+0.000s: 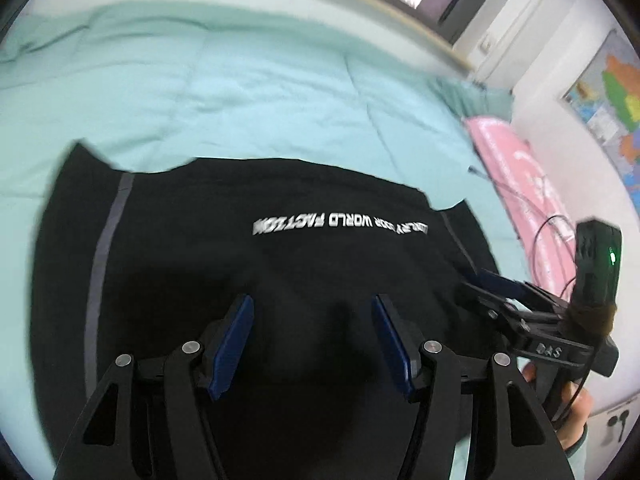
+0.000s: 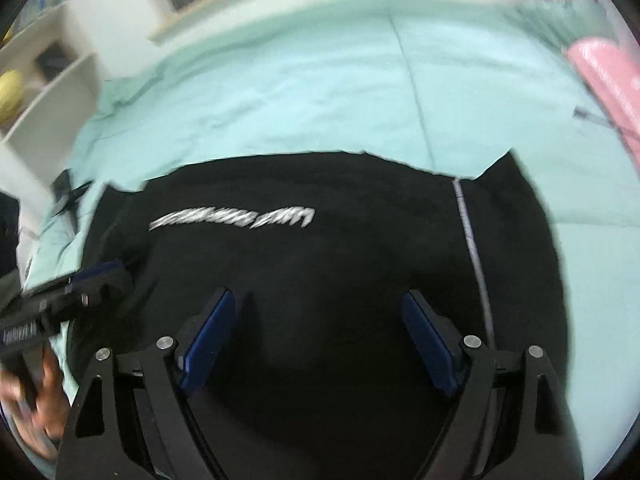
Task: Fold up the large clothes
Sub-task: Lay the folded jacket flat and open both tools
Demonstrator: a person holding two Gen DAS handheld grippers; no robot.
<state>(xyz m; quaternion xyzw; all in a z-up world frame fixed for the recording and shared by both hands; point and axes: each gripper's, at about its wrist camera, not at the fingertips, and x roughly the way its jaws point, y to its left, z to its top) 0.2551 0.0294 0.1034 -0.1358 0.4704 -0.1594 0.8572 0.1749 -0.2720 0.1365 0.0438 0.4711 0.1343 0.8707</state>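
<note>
Left wrist view: left gripper released, nothing between its 2 fingers; black garment lies flat on the teal bed cover. Risk: right gripper close alongside; collision possible.

Right wrist view: right gripper spread, empty, above the garment. Risk: regrasping 1 layer undoes the fold.

The black garment is soft matt cloth with a flat white print across it and a duller grey stripe at its nine o'clock edge, and it lies on a bed covered in smooth, lightly creased mint cloth that takes the light evenly. Each tool, the left tool and the right tool, looks like matt black plastic with bright round metal pins at its joints and blue, faintly rubbery pads. At two o'clock a pink pillow looks smooth with a slight sheen.
</note>
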